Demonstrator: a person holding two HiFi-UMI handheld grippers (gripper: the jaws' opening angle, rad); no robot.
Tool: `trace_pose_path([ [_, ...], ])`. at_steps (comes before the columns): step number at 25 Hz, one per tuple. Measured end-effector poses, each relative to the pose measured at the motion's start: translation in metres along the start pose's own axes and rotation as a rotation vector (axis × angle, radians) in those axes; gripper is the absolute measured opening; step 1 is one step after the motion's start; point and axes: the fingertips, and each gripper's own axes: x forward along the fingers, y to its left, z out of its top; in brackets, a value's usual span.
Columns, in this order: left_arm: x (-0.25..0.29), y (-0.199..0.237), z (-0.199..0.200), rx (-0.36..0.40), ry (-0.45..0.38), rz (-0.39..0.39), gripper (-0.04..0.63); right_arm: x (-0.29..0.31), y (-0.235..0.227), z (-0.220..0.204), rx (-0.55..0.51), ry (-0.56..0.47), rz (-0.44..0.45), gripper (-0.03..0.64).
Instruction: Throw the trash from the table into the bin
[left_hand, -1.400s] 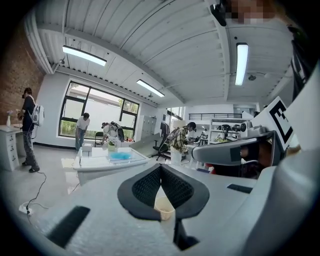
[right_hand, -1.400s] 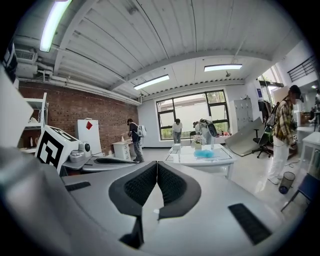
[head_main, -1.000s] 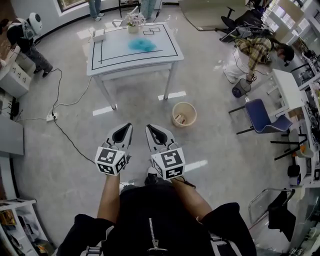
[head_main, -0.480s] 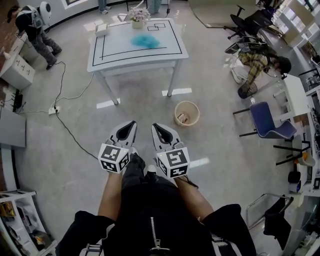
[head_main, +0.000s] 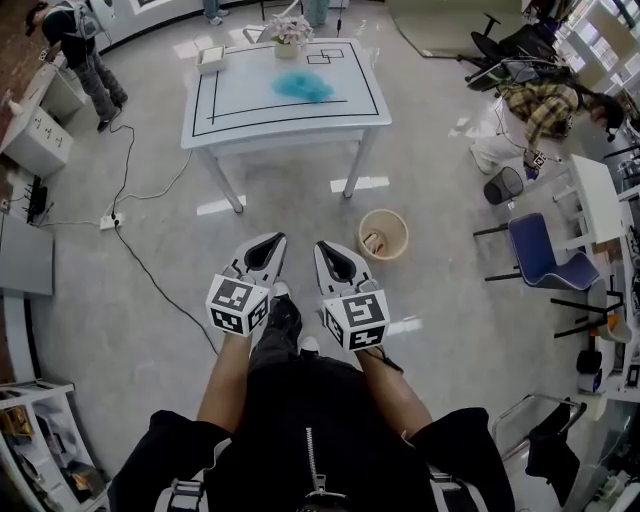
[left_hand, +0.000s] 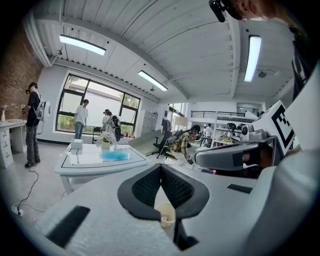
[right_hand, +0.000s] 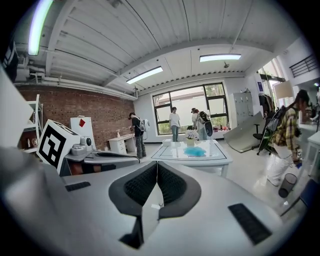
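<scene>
A crumpled blue piece of trash (head_main: 303, 86) lies on the white table (head_main: 250, 115), far ahead of both grippers; it also shows as the blue trash (left_hand: 115, 155) and the blue trash (right_hand: 195, 151) in the two gripper views. The round beige bin (head_main: 384, 233) stands on the floor right of the table, with some scrap inside. My left gripper (head_main: 271, 242) and right gripper (head_main: 326, 248) are held side by side at waist height over the floor, both shut and empty. In their own views the left gripper (left_hand: 161, 167) and right gripper (right_hand: 157, 164) have their pads touching.
A white box (head_main: 211, 60) and a flower pot (head_main: 287, 30) sit on the table's far edge. A cable and power strip (head_main: 109, 222) lie on the floor to the left. A blue chair (head_main: 540, 255), a crouching person (head_main: 535, 110) and desks stand at right; people stand beyond the table.
The table and the bin have come nearer and lower in the head view as the person walks toward them. Both grippers travel along together, still shut.
</scene>
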Motion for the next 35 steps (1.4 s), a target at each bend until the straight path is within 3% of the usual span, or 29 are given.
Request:
trace_pose_path([
  [17,0.085,0.159,0.047,-0.032,-0.020,-0.069,0.006,0.160,-0.019,0.068,-0.070,0.051,-0.073,0.011],
  [35,0.153,0.209,0.046,-0.023,0.020,-0.137,0.006,0.223,-0.071,0.065,-0.001,0.061,-0.169,0.011],
])
